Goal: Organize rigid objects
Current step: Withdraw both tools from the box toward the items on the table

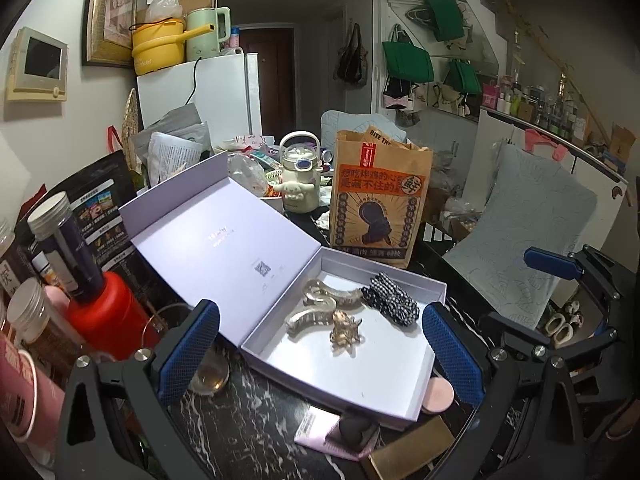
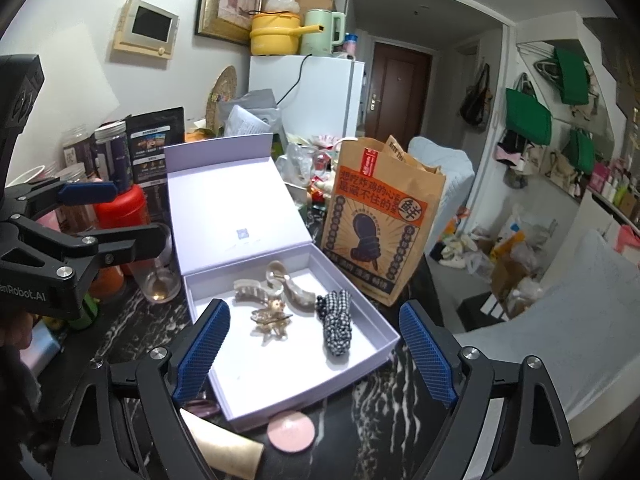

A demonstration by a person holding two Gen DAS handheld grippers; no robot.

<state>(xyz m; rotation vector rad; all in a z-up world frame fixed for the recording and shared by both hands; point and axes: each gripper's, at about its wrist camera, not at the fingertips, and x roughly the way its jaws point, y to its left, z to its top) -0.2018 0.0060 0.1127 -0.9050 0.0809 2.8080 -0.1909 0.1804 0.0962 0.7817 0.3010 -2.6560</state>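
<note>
Both claws gape with nothing between the pads, left gripper [image 1: 320, 354] and right gripper [image 2: 316, 354] poised above the open box [image 2: 390, 338]; hair clips [image 2: 270, 318] and checked scrunchie [image 2: 336, 326] lie gathered inside, presumably sorted there for keeping.

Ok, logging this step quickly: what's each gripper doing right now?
Left gripper: open, holding nothing.
Right gripper: open, holding nothing.

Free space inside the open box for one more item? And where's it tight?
The white box has a bare floor patch toward its near end, between the gold hair clip and the near rim. The far half is crowded: clear clips and the checkered scrunchie. Outside, the pink compact hugs the near rim and the paper bag stands behind.
</note>
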